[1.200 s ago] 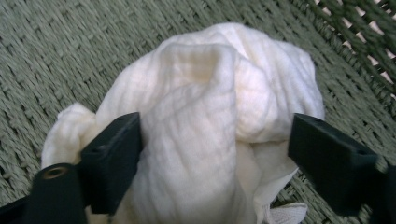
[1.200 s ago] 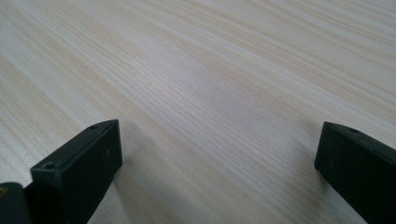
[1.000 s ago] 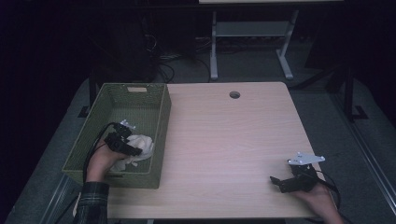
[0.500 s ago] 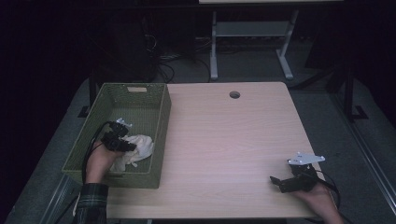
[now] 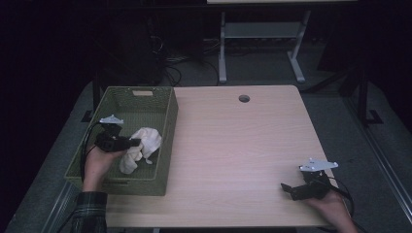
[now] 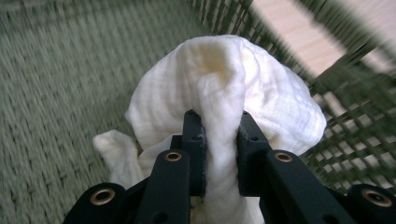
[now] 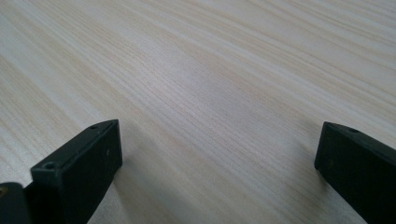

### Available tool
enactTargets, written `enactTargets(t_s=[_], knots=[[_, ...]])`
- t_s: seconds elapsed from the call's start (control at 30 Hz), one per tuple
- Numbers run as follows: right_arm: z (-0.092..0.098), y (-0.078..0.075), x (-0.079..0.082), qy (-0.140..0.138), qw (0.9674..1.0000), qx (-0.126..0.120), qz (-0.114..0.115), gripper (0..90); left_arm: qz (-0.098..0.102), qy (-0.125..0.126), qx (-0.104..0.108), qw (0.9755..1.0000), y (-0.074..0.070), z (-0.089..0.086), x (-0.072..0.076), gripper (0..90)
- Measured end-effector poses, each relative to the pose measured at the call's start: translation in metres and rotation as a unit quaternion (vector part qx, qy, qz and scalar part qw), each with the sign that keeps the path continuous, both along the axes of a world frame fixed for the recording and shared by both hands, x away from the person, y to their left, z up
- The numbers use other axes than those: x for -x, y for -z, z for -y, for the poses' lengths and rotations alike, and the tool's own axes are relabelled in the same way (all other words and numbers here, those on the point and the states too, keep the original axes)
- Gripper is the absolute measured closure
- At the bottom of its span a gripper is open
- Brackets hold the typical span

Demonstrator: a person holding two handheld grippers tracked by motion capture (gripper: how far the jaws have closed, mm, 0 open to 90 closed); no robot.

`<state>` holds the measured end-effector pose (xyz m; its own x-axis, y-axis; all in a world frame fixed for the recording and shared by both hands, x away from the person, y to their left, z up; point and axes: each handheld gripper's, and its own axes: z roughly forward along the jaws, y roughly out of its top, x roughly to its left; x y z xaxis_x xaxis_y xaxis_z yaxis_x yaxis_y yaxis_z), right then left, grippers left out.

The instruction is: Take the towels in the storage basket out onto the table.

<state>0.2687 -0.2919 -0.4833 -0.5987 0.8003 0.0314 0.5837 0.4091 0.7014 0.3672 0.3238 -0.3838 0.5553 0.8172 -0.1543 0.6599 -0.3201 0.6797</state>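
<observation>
A crumpled white cloth (image 5: 142, 151) is in the green woven basket (image 5: 171, 121) at the table's left side. My left gripper (image 5: 138, 142) has just closed its jaws on a fold of it and holds it a little above the basket floor. In the left gripper view the cloth (image 6: 243, 79) bulges over the gripper (image 6: 219, 135), pinched tight between both pads. My right gripper (image 5: 284, 188) rests near the table's front right corner, pointing left. In the right gripper view that gripper (image 7: 219, 154) stands wide open over bare wood with nothing between its jaws.
The light wooden table (image 5: 243, 145) has a round cable hole (image 5: 244, 98) near its far edge. The basket's right wall (image 6: 355, 107) stands close beside the cloth. Beyond the table are a white stand (image 5: 262, 34) and cables on a dark floor.
The left gripper's jaws closed on the cloth, then rose slightly, pulling the cloth up off the basket floor. The right gripper has not moved.
</observation>
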Motion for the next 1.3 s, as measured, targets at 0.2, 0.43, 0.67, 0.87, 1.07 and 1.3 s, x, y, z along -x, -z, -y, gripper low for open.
enactTargets(t_s=[0.2,0.43,0.67,0.87,1.07,1.3], knots=[[0.000,0.000,0.000,0.000,1.0000,0.000,0.000,0.5,0.034,-0.007,0.035,0.9988,-0.017,-0.007,0.006,76.7],[0.000,0.000,0.000,0.000,1.0000,0.000,0.000,0.5,0.056,-0.001,0.044,0.9975,-0.034,-0.007,0.009,76.7],[0.000,0.000,0.000,0.000,1.0000,0.000,0.000,0.5,0.079,0.011,0.059,0.9951,-0.051,0.000,0.009,76.8],[0.000,0.000,0.000,0.000,1.0000,0.001,0.000,0.5,0.091,0.028,0.069,0.9931,-0.067,0.012,0.009,76.9],[0.000,0.000,0.000,0.000,1.0000,0.000,0.000,0.5,0.103,0.041,0.078,0.9908,-0.080,0.027,0.012,76.9],[0.000,0.000,0.000,0.000,1.0000,0.000,0.000,0.5,0.112,0.064,0.088,0.9878,-0.093,0.046,0.016,77.0]])
